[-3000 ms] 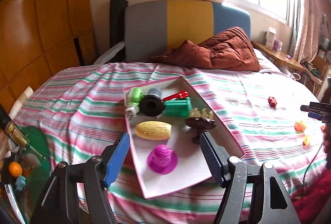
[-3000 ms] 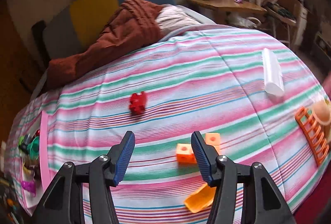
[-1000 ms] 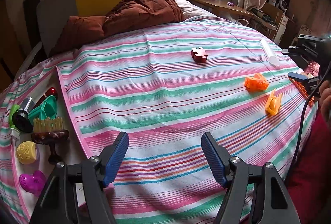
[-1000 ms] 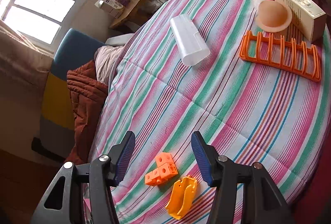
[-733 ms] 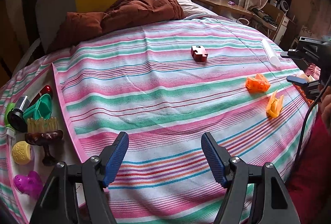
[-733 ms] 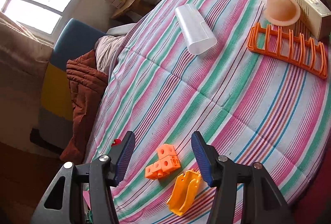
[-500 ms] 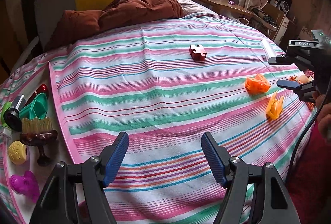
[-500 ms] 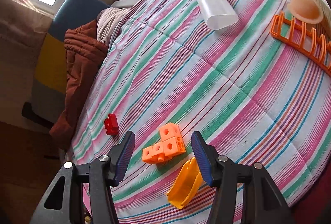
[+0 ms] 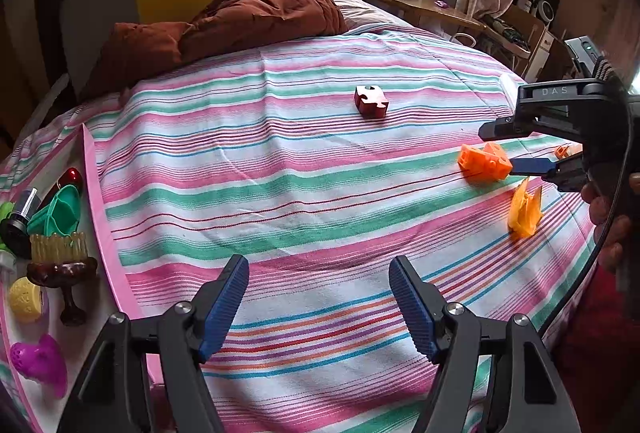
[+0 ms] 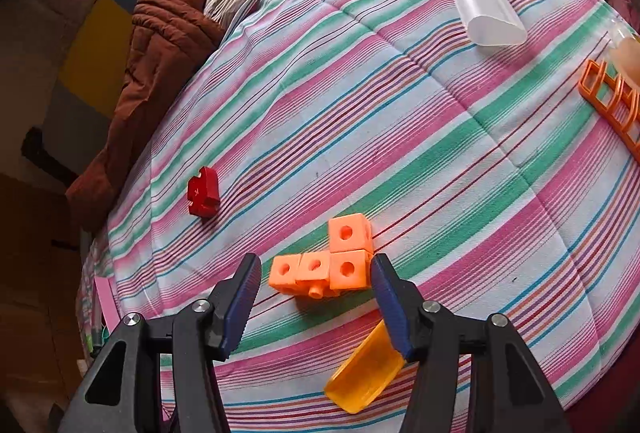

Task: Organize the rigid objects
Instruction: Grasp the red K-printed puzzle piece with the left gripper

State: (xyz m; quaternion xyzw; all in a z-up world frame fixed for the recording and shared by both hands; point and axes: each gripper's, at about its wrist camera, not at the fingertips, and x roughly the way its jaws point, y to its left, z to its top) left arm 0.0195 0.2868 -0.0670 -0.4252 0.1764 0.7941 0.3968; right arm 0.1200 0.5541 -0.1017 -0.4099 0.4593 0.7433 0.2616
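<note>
Both grippers are held spread: right gripper (image 10: 316, 293) is set astride orange linked cubes (image 10: 324, 265), w/ left gripper (image 9: 318, 297) over striped bedspread (image 9: 280, 193).

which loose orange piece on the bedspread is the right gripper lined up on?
The orange linked-cube block: it lies right ahead of the open right gripper, between its fingertips. The yellow-orange scoop-shaped piece lies lower, under the gripper's right-hand finger.

Matt plastic orange cube block (image 10: 329, 265) lies on striped woven cloth bedspread (image 10: 420, 161), beside glossy red puzzle piece (image 10: 203, 192).
</note>
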